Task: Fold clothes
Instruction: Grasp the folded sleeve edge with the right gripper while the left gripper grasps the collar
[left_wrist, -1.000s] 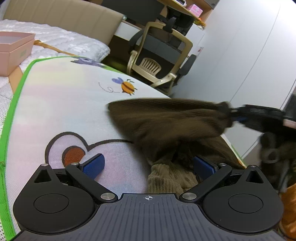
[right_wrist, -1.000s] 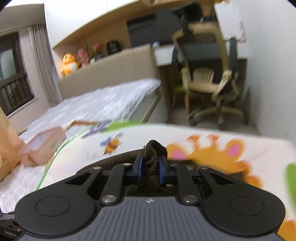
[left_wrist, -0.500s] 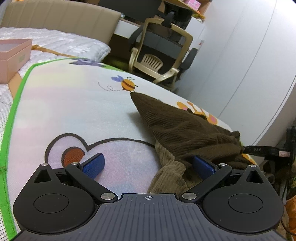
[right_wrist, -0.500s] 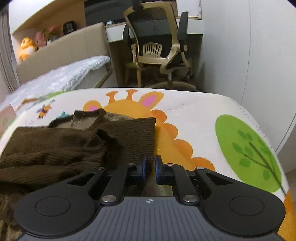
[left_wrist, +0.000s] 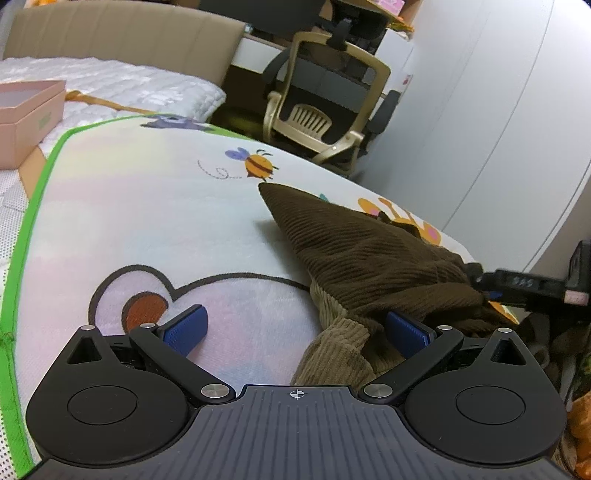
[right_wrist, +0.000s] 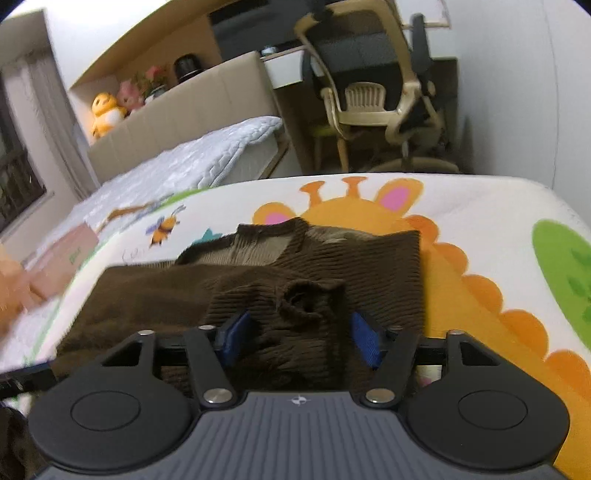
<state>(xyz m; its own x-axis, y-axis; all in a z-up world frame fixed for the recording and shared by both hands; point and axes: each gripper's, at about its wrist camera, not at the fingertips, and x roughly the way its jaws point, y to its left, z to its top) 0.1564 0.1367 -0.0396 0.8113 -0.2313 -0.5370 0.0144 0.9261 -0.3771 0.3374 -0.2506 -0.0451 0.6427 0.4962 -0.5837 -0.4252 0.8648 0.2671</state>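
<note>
A dark brown ribbed sweater (left_wrist: 365, 251) with a lighter tan inside lies rumpled on the cartoon-print play mat (left_wrist: 147, 221). My left gripper (left_wrist: 295, 328) is open at the sweater's near edge, its right finger touching the fabric. In the right wrist view the sweater (right_wrist: 332, 266) lies partly folded over itself, collar toward the far side. My right gripper (right_wrist: 299, 332) is open, its blue pads on either side of a bunched fold of the sweater. The right gripper also shows in the left wrist view (left_wrist: 487, 286) at the sweater's right end.
A pink box (left_wrist: 26, 118) sits on the bed at the left, also in the right wrist view (right_wrist: 62, 258). An office chair (left_wrist: 325, 99) stands beyond the mat's far edge. A white wardrobe wall (left_wrist: 498, 110) is at the right. The mat's green border (left_wrist: 33, 206) marks its left edge.
My right gripper carried the sweater's end over to the right, laid it down and opened. The sweater has settled flat on the mat. My left gripper stayed open in place.
</note>
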